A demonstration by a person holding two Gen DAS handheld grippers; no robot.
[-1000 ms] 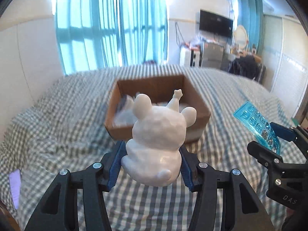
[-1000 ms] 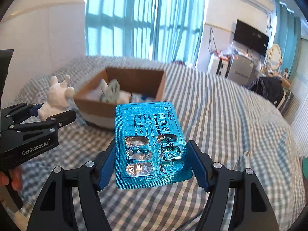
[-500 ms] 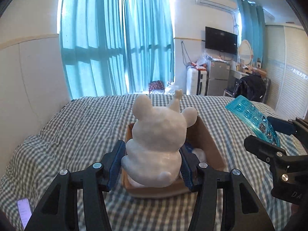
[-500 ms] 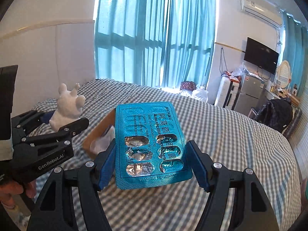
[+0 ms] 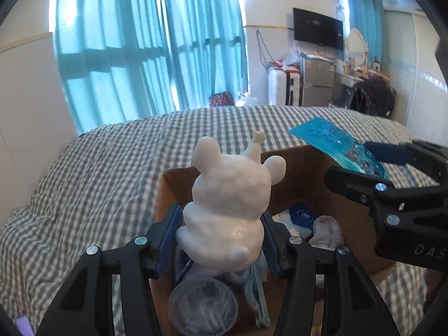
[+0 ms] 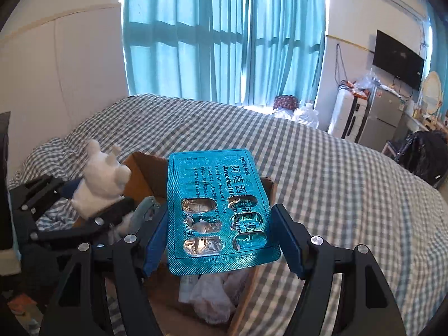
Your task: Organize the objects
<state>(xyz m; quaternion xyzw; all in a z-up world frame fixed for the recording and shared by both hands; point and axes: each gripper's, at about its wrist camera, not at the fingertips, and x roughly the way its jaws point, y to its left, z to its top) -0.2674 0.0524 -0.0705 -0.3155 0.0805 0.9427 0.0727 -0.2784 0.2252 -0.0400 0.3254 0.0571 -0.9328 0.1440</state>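
Note:
My left gripper (image 5: 219, 242) is shut on a white bear figurine (image 5: 229, 204) and holds it above the open cardboard box (image 5: 179, 184) on the checked bed. My right gripper (image 6: 221, 240) is shut on a teal blister pack of pills (image 6: 218, 212), held flat over the box (image 6: 246, 288). The figurine (image 6: 100, 184) and left gripper (image 6: 75, 218) show at left in the right wrist view. The blister pack (image 5: 336, 145) and right gripper (image 5: 389, 173) show at right in the left wrist view, over the box's right side.
The box holds a clear round lidded container (image 5: 204, 308), a pale green clip tool (image 5: 256, 296), a blue packet (image 5: 301, 215) and crumpled white items (image 6: 212, 294). A grey checked bedspread (image 6: 322, 173) surrounds it. Teal curtains, a wall and a fridge stand behind.
Both grippers have moved forward and down, from in front of the box to directly over its opening, each still holding its object. The box now sits beneath the fingers.

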